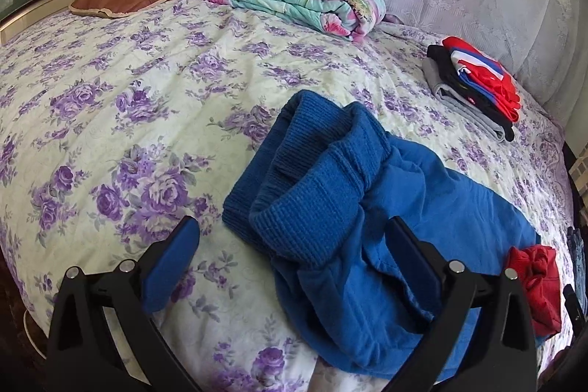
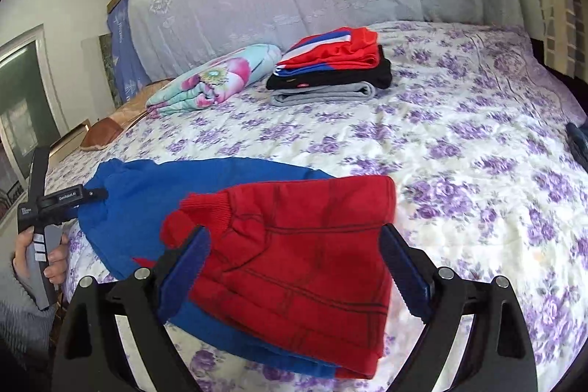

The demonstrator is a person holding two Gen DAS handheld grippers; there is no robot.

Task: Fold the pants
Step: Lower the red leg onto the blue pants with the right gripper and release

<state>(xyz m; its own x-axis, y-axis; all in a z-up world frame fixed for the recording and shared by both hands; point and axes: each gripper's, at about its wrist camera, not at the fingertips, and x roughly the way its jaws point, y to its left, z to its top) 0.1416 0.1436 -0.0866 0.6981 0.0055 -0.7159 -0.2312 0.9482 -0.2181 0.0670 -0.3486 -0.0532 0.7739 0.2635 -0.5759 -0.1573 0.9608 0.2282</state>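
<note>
Folding goes best from flat cloth, and the blue pants (image 1: 367, 226) lie rumpled near the bed's (image 1: 110, 98) front edge, ribbed cuffs bunched, with a red garment (image 2: 301, 267) draped over one end. The left gripper (image 1: 294, 241) and right gripper (image 2: 294, 252) both hover spread wide, grasping nothing. I judge smoothing the legs straight first, then pinching matching corners together.

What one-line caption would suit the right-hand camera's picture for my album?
Open right gripper poised over red-and-blue pants on a floral bedspread, folded clothes stack behind.
</note>
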